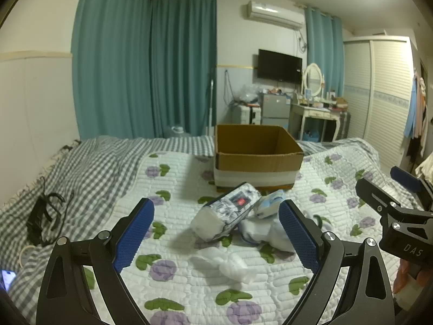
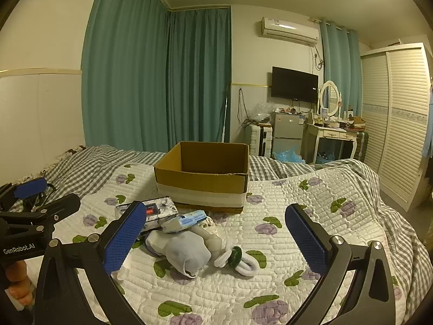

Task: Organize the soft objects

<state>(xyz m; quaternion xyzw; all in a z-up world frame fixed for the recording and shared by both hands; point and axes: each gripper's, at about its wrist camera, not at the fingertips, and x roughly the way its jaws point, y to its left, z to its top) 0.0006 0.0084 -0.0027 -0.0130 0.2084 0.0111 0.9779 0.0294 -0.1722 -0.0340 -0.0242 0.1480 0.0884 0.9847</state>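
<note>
An open cardboard box [image 1: 257, 159] [image 2: 203, 178] stands on the quilted bed. In front of it lie soft things: a patterned grey pack [image 1: 227, 211] [image 2: 158, 211], a small blue-white tissue pack [image 1: 269, 203] [image 2: 186, 220], pale blue-white rolled socks [image 2: 186, 252] [image 1: 268, 233], a white sock [image 1: 232, 266] and a white sock with a green band [image 2: 238, 260]. My left gripper [image 1: 216, 233] is open and empty, just short of the pile. My right gripper [image 2: 216, 235] is open and empty, over the socks. Each gripper shows at the edge of the other's view.
A floral quilt [image 1: 189, 284] [image 2: 297, 216] covers the bed over a grey checked sheet [image 1: 94, 162]. Black cables [image 1: 43, 216] and a phone [image 1: 8, 279] lie at the left. Teal curtains, a dressing table [image 2: 335, 132], a small fridge and a wardrobe stand beyond the bed.
</note>
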